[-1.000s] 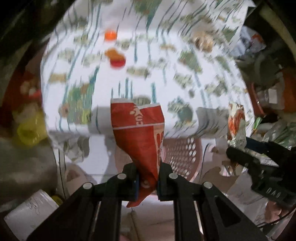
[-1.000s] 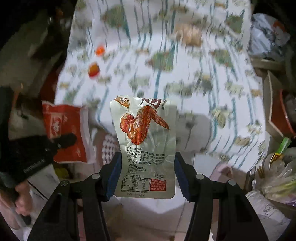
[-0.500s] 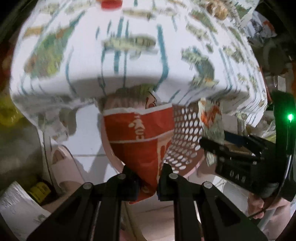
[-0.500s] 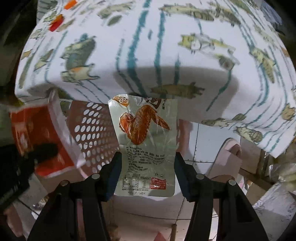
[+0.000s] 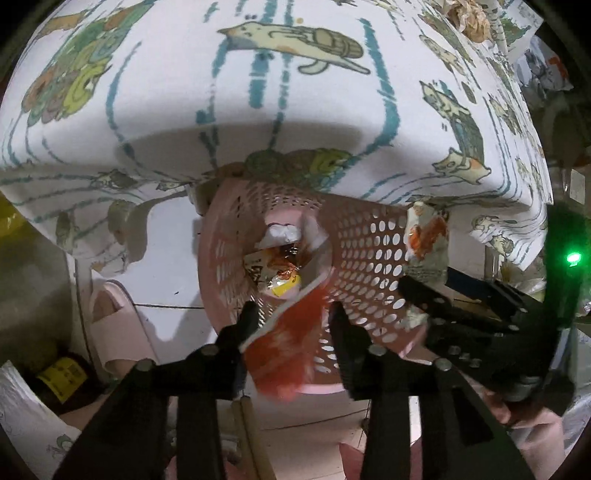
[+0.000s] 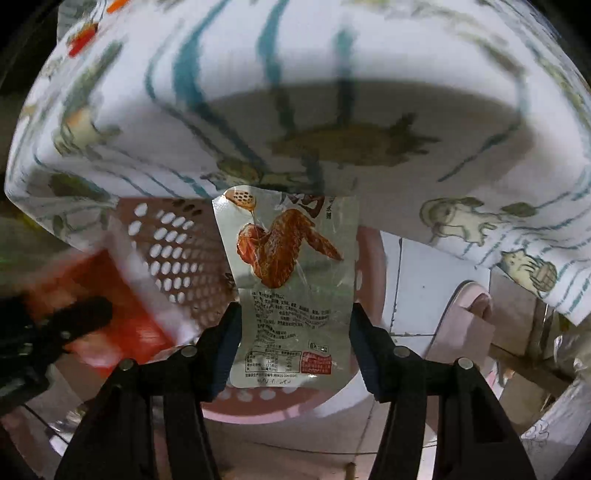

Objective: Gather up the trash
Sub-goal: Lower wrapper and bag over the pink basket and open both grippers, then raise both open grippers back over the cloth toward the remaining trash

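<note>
Left claw has opened up, so the red wrapper drops loose over the pink basket under the worktop. Right claw, at 3 o'clock, grips the chicken-wing packet above the rim, probably next.

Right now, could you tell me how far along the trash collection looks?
Done: some wrappers already lie in the pink basket. In hand: the left gripper is open, with the blurred red packet between its fingers over the basket; the right gripper holds the chicken-wing packet. Left: that packet, plus a crumpled paper ball and red bits on the tablecloth.
</note>
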A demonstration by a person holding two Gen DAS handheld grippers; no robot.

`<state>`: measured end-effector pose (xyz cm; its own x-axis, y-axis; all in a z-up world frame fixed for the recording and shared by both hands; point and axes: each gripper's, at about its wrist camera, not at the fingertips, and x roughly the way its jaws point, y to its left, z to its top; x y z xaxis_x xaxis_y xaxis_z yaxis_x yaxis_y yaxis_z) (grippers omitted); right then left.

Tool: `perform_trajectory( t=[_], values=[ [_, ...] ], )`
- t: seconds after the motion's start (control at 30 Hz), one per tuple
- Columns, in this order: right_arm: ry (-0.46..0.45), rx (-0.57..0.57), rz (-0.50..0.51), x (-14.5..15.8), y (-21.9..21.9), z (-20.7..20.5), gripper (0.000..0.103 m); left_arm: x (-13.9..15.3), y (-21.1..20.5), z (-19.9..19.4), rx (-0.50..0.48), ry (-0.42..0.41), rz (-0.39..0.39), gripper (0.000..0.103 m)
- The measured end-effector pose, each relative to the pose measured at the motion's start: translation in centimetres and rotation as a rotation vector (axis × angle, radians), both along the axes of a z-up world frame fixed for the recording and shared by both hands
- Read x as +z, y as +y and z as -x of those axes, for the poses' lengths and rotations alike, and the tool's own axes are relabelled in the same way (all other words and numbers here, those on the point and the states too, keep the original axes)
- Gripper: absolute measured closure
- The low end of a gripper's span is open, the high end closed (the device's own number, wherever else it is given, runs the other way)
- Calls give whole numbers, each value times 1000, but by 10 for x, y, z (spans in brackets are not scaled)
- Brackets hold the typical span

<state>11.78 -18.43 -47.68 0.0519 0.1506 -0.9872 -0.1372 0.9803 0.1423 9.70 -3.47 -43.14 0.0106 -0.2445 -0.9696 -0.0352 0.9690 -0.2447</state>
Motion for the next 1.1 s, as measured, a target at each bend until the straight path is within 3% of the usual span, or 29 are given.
perform_trajectory(
  t=[0.03,0.1,0.23,0.5,0.73,0.9,0.97,1.03,1.1],
  values=[
    [-2,2,10,-3,1,0,42,4,0,-1,3,-10,4,46],
    [8,-24,4,-7,0,0,40,12,0,-2,25,-39,7,32],
    [48,-91,-86,-9,-7,0,22,24,2,-7,30,-47,-2,31],
    [-11,-119,-110,23,-7,2,22,71,14,-10,38,-144,-74,31],
    [-293,-37,-93,120,7,14,22,147,25,-6,35,-419,-119,31],
    [-450,-35,-85,166,3,23,21,193,35,2,88,-620,-130,31],
    [-493,-54,-84,179,0,23,21,208,40,5,107,-700,-119,25],
    [-536,-71,-83,191,-4,21,21,223,48,10,106,-793,-85,6],
    [-579,-90,-72,203,-9,20,21,245,55,17,135,-916,-116,0]
  ],
)
